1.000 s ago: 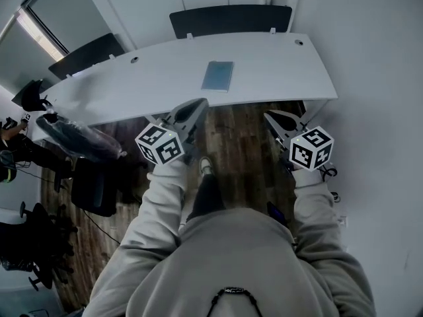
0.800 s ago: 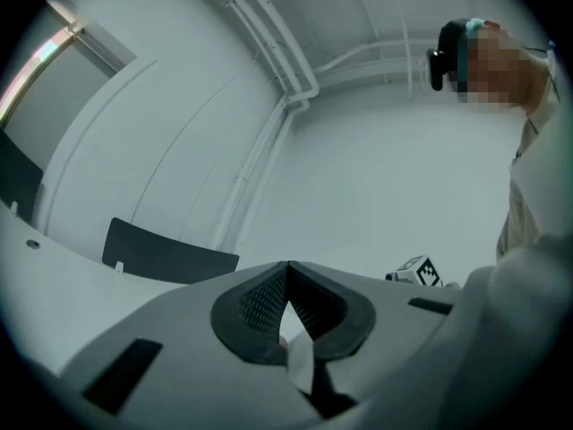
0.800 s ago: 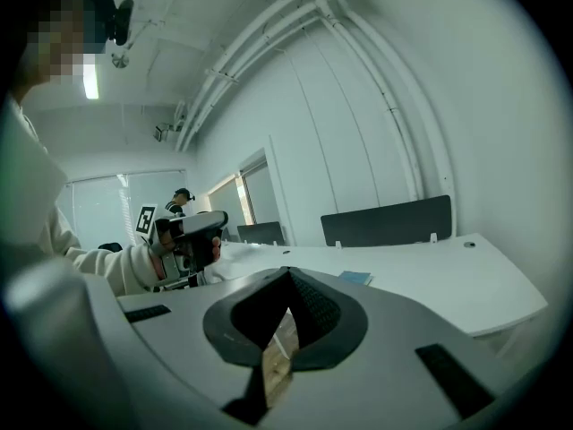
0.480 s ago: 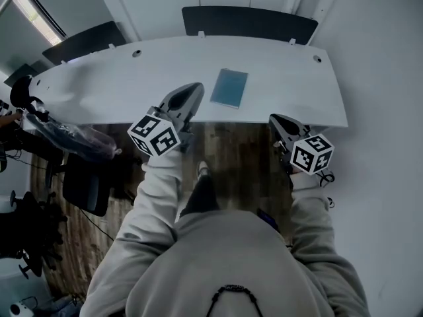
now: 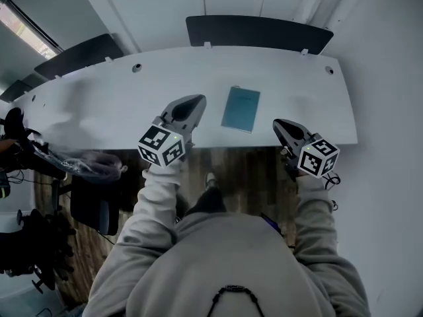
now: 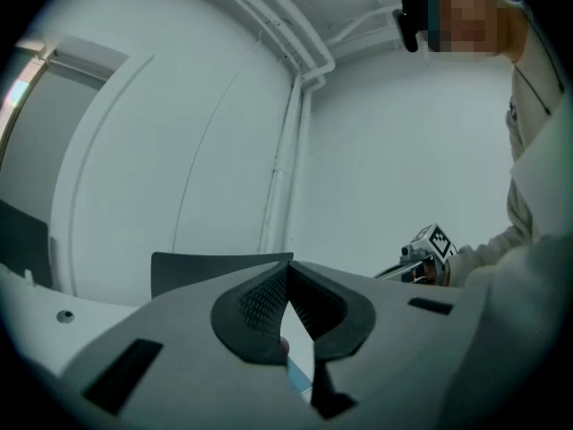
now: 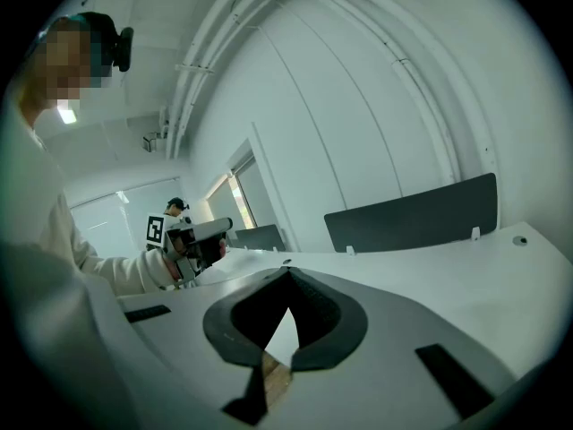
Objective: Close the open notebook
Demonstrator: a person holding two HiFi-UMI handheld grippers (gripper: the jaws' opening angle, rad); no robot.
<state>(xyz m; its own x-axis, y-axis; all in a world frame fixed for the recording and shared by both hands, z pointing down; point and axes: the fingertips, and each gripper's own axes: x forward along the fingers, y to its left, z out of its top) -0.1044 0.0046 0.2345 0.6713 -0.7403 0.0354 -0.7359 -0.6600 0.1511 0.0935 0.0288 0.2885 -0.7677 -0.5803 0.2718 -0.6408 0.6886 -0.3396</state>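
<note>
My left tongs [image 5: 195, 102] and my right tongs [image 5: 279, 124] are both clenched. Each pair of jaws meets at the tips with nothing between them, as each gripper view shows.

I count two tongs, one notebook [image 5: 240, 109], one long white bench [image 5: 99, 101], two dark panels [image 5: 258, 32] standing behind its far edge, and two round holes [image 5: 137, 67] in the top near that edge.

Both tongs reach in over the bench's near edge. The left tips are well onto the top, with its marker cube about above the edge. The right tips are only just past the edge, and its cube hangs over the wood floor [image 5: 244, 174]. The bench's right end stops close to the wall [image 5: 390, 78], so the room beside my right tongs is narrow. To the left of my left tongs the white top runs on wide. A dark chair [image 5: 92, 200] sits low on the left, under the near edge.

The notebook lies flat on the bench between the two tongs, close to the near edge and turned a little askew. It shows as one teal rectangle; I cannot tell from here whether it is open. Each pair of tips is just beside it, one on either long side, and neither touches it. In the left gripper view a sliver of blue shows just under the jaws.
</note>
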